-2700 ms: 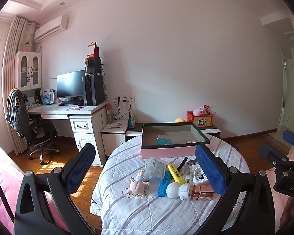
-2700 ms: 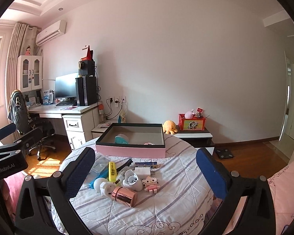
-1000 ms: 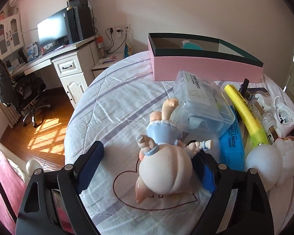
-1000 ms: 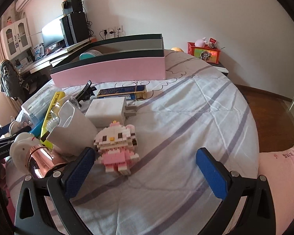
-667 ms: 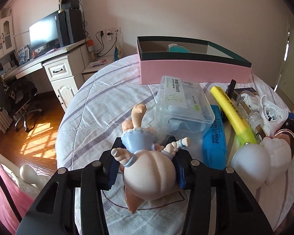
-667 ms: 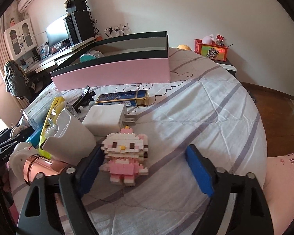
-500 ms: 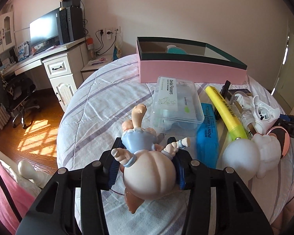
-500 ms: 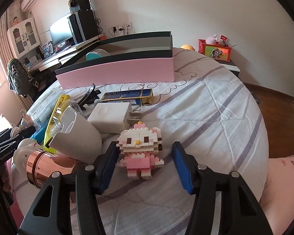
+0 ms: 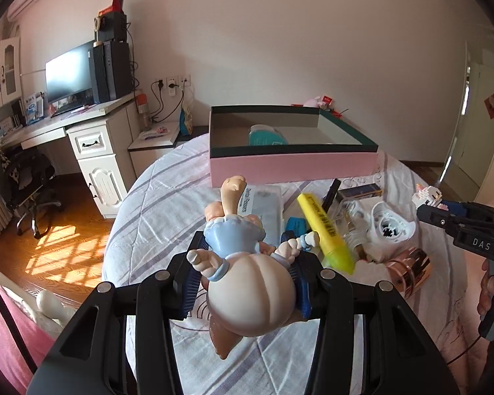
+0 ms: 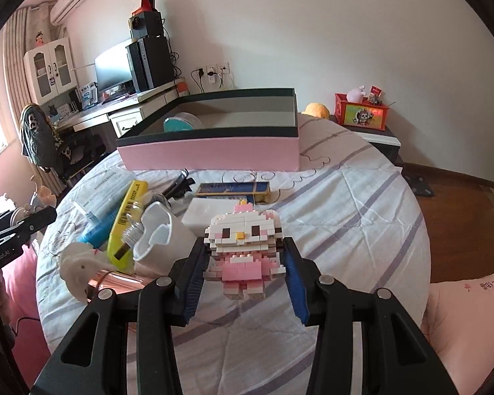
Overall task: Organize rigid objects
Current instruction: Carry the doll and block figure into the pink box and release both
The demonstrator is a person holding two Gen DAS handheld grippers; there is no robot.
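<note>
- Box [image 9: 294,164], pink with a dark rim, sits at the far side of the round bed; it looks like stiff card and light, open-topped, with a teal item already inside. It is probably where the toys go.
- Doll [image 9: 250,283] is clear of the cover on the near side of the box, head toward the camera, legs pointing at the box. It looks like hard, smooth vinyl, light but slippery on the round head; the neck and torso seem a surer hold than the head.
- Brick cat [image 10: 243,250] is also on the near side of the box, lifted off the cover. Snap-together bricks seem light yet fragile; a hard squeeze could pop pieces off, so the solid body is the safer place.
- Left gripper [image 9: 247,279] is clamped part-way on the doll's body.
- Right gripper [image 10: 243,273] has just been closing; its pads now press the cat's sides.
</note>
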